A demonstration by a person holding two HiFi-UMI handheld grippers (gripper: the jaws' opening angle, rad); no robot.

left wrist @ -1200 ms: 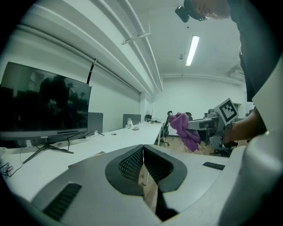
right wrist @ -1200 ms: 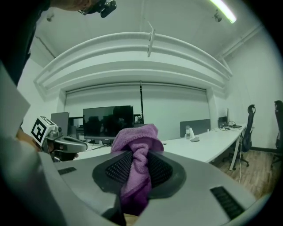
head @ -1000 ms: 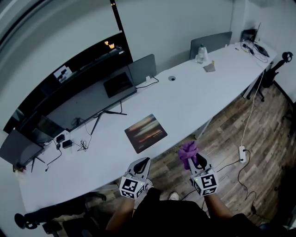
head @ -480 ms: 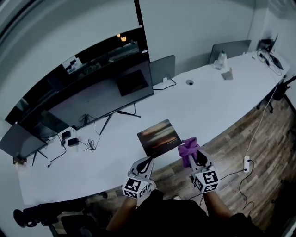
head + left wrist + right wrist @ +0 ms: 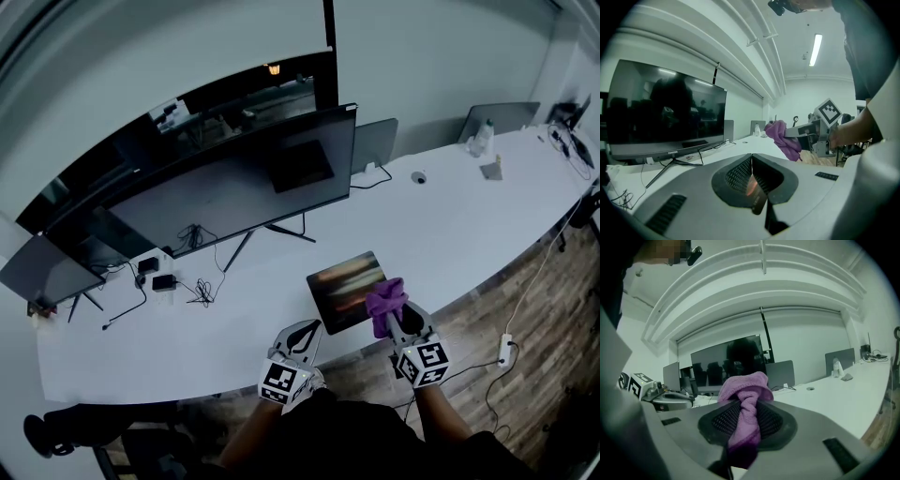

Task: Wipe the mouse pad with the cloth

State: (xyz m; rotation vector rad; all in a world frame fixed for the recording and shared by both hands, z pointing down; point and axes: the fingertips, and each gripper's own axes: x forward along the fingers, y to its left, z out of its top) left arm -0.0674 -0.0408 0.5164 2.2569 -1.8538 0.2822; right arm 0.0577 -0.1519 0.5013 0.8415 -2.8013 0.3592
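cannot see the near right corner of the mouse pad [image 5: 342, 286], covered by the cloth [image 5: 385, 300]; cannot read its print, smeared into streaks; cannot follow the cloth's lower end, pinched out of sight between the jaws of the right gripper [image 5: 396, 321]; too small to name: things [image 5: 484, 141] at the far right end of the desk [image 5: 450, 225]

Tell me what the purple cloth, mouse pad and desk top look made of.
Cloth: soft knitted fabric, likely microfibre; fine looped weave, bunches limply.
Mouse pad: thin flat sheet with a printed picture and slight sheen; fabric or plastic top, cannot tell.
Desk top: smooth matte white, probably laminate; no grain visible.
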